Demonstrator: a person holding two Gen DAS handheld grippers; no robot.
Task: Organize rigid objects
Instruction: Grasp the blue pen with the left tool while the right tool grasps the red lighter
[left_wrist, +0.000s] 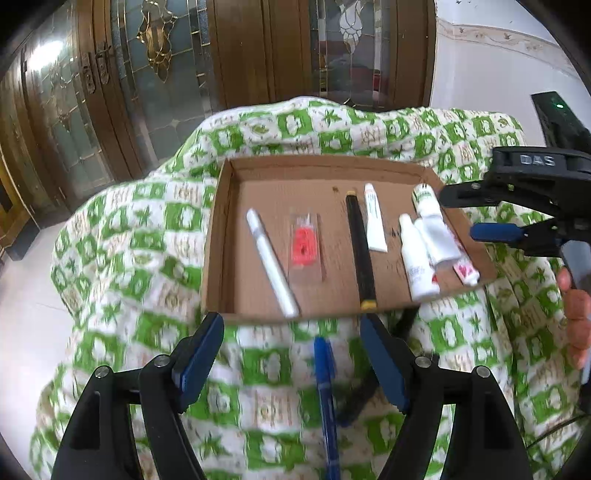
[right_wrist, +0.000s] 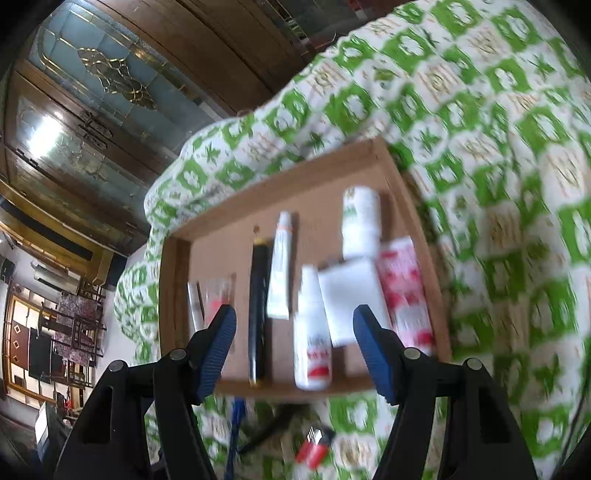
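Observation:
A shallow cardboard tray (left_wrist: 236, 173) lies on a green-and-white patterned cloth (left_wrist: 110, 229). In it lie a white marker (left_wrist: 271, 262), a clear packet with a red insert (left_wrist: 304, 243), a black pen (left_wrist: 360, 247), a small white tube (left_wrist: 375, 219), a white bottle (left_wrist: 415, 258) and overlapping white tubes (left_wrist: 436, 229). A blue pen (left_wrist: 327, 398) lies on the cloth before the tray, between the fingers of my open, empty left gripper (left_wrist: 291, 362). My right gripper (right_wrist: 295, 347) is open and empty over the tray's near edge (right_wrist: 280, 387); it also shows in the left wrist view (left_wrist: 476, 212).
A black object (left_wrist: 365, 387) lies on the cloth beside the blue pen. A small red item (right_wrist: 314, 450) lies on the cloth in the right wrist view. Wooden cabinets with leaded glass doors (left_wrist: 147, 74) stand behind. A black device with a green light (left_wrist: 557, 114) sits at the far right.

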